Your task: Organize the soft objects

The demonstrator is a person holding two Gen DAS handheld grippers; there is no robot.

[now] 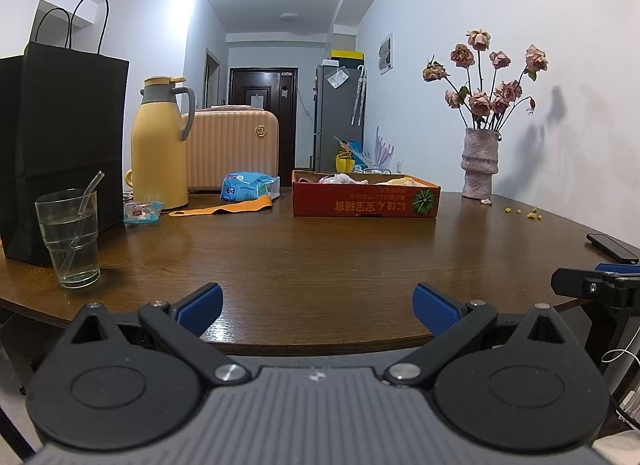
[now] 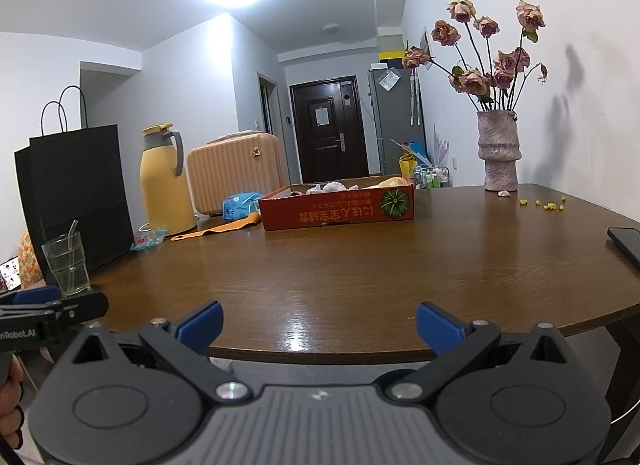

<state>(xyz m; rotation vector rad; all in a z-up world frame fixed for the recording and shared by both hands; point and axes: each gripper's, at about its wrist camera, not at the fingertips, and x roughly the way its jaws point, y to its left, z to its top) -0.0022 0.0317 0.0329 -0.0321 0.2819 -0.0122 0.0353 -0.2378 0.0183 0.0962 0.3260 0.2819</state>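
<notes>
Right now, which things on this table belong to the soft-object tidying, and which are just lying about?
Job: red cardboard box with soft items inside; orange cloth strip; blue soft pack.

Lying about: yellow thermos, black paper bag, glass, vase, phone.

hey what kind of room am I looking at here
Most likely a home dining area: a wooden table with a vase of dried roses, a yellow thermos jug, and a fridge by the front door.

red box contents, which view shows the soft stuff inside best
The right wrist view: it looks slightly down into the red box, so pale and yellow soft items show above the rim. The left wrist view sees the box lower, hiding most contents.
</notes>
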